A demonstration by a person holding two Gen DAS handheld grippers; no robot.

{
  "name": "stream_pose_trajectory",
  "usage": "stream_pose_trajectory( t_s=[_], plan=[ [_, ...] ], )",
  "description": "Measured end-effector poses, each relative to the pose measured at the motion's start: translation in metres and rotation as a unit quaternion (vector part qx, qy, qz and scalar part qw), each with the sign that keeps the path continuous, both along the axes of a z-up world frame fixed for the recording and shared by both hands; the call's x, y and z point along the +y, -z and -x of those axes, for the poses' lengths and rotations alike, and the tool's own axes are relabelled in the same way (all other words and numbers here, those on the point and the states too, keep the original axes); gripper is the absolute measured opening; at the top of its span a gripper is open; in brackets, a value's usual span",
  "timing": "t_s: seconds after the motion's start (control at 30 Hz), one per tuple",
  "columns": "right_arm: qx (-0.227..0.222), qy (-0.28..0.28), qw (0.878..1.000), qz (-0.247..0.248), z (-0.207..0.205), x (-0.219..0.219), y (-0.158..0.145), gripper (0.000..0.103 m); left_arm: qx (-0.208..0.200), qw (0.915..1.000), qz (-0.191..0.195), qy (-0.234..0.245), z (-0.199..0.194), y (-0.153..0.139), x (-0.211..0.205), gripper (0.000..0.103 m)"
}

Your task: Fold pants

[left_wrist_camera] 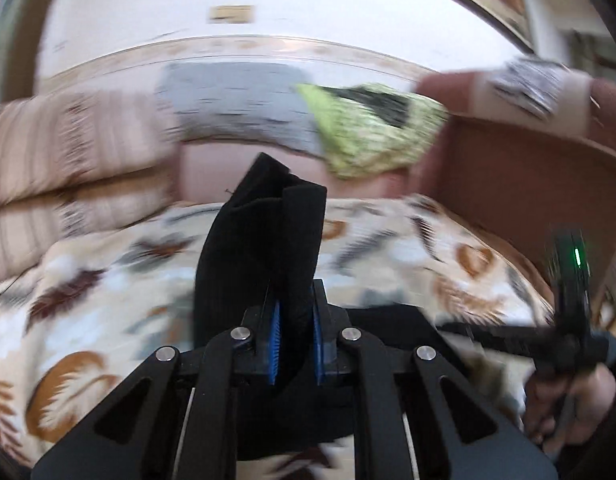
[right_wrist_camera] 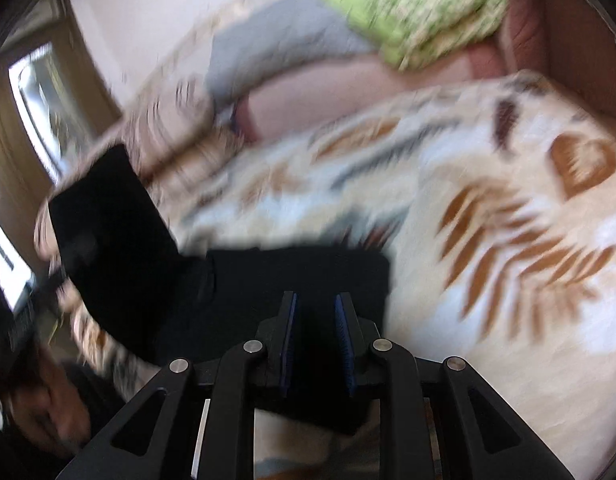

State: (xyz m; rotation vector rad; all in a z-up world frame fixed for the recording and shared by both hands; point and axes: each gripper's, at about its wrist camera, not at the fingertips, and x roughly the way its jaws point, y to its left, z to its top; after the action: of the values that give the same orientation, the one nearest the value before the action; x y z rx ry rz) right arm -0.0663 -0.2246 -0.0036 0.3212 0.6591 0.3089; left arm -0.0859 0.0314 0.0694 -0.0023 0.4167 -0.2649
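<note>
Leaf-patterned bedding (left_wrist_camera: 108, 280) covers the bed, with striped, grey and green pillows (left_wrist_camera: 371, 132) along a pale wall behind. Both views are blurred.

Left claw (left_wrist_camera: 296, 320): jaws close together, clamped on a bunched fold of the black pants (left_wrist_camera: 264, 236). The cloth rises in a ridge from between the blue pads (left_wrist_camera: 274, 332), lifted clear of the bedding.

Right claw (right_wrist_camera: 315, 344): jaws narrowly apart, with black pants cloth (right_wrist_camera: 300, 276) filling the gap between them. Whether the pads press on the cloth cannot be told. From there the pants run left and up over the bedding (right_wrist_camera: 507, 240).

A hand (left_wrist_camera: 567, 400) grips the right claw's handle at the lower right of the left view.
</note>
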Motion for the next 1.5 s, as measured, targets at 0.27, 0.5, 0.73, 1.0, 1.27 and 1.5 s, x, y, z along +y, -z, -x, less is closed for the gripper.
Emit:
stream_pose_trajectory(
  t_s=[0.27, 0.5, 0.73, 1.0, 1.27, 1.5],
  plan=[
    [0.034, 0.123, 0.992, -0.022, -0.005, -0.049, 0.004, 0.023, 0.077, 0.9953, -0.053, 0.024, -0.02, 0.029, -0.075, 0.01],
    [0.056, 0.125, 0.99, -0.045, -0.009, -0.052, 0.015, 0.023, 0.084, 0.9939, -0.053, 0.047, -0.015, 0.031, -0.106, 0.01],
    [0.054, 0.127, 0.99, -0.033, 0.002, -0.051, 0.014, 0.023, 0.108, 0.9867, -0.081, 0.091, -0.008, 0.066, -0.123, 0.018],
    [-0.018, 0.057, 0.998, -0.019, 0.012, -0.03, -0.011, 0.023, 0.132, 0.9677, -0.019, 0.214, 0.008, 0.07, -0.117, 0.084],
    [0.074, -0.2, 0.977, -0.009, -0.01, 0.036, 0.009, 0.015, 0.18, 0.9489, 0.088, 0.244, 0.0, 0.062, -0.071, 0.066],
    [0.113, -0.13, 0.985, 0.03, -0.013, 0.019, 0.027, 0.0, 0.16, 0.9594, 0.151, 0.177, 0.003, 0.032, -0.013, 0.065]
  ],
)
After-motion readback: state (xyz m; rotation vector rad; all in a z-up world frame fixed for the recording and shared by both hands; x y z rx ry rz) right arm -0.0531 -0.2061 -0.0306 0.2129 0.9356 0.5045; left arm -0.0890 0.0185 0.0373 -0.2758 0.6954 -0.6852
